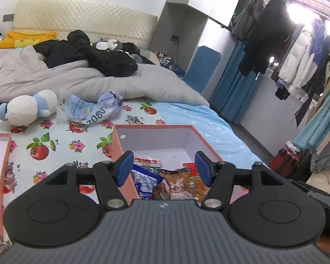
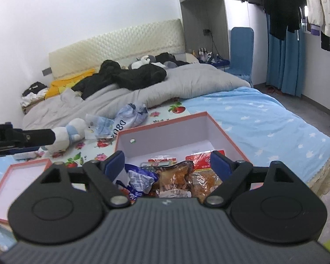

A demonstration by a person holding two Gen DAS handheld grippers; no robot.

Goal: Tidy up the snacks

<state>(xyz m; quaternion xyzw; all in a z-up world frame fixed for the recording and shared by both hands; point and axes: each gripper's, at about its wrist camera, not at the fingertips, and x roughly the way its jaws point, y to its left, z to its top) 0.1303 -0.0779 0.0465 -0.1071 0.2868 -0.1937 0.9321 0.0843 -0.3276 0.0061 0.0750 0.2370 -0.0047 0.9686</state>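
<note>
Both my left fingers [image 1: 164,168] and right fingers [image 2: 168,165] are apart, empty, above the pink-rimmed cardboard box [image 2: 165,118] of snack packets [image 2: 176,176]; next I'd fetch its lid [image 2: 22,169] squarely.

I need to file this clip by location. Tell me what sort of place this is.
A lived-in bedroom, most likely. A bed with a padded headboard and a rumpled grey quilt fills the view, coats hang on a rail by the window, and a soft toy lies near the snack box.
</note>
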